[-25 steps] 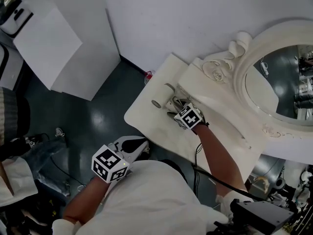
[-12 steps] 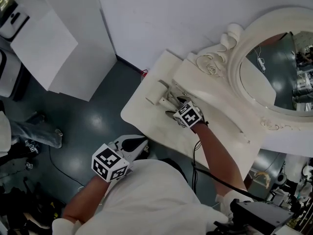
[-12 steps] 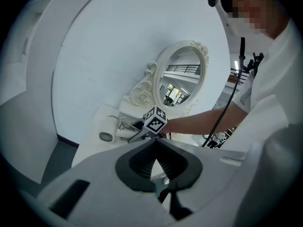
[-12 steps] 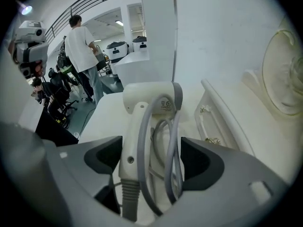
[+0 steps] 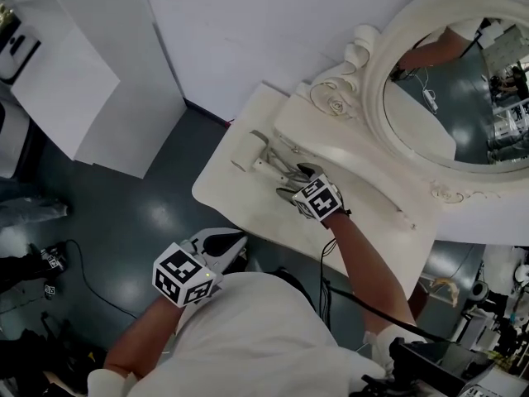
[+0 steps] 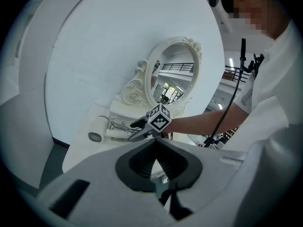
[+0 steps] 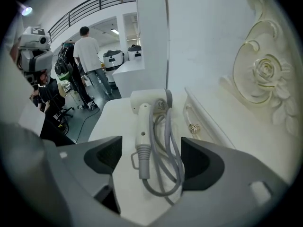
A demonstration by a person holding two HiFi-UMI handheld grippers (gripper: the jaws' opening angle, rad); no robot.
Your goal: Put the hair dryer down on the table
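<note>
The white hair dryer (image 5: 250,155) lies flat on the cream dressing table (image 5: 223,201), its grey cord looped beside the handle (image 7: 143,131). My right gripper (image 5: 287,182) hovers just behind it. Its jaws are opening, and the handle's end and the cord (image 7: 163,174) lie between them, clear of both pads. The left gripper view shows the dryer (image 6: 102,130) and the right gripper (image 6: 138,128) from the side. My left gripper (image 5: 227,245) hangs below the table's front edge, shut and empty (image 6: 154,148).
An ornate oval mirror (image 5: 446,81) and a raised drawer unit with a small knob (image 7: 193,126) stand along the table's back. White partition boards (image 5: 83,73) rise over the dark floor at left. People (image 7: 90,56) stand far off.
The right gripper has drawn back a little from the hair dryer, which now lies free on the table. The head view has shifted. The left gripper stays where it was.
</note>
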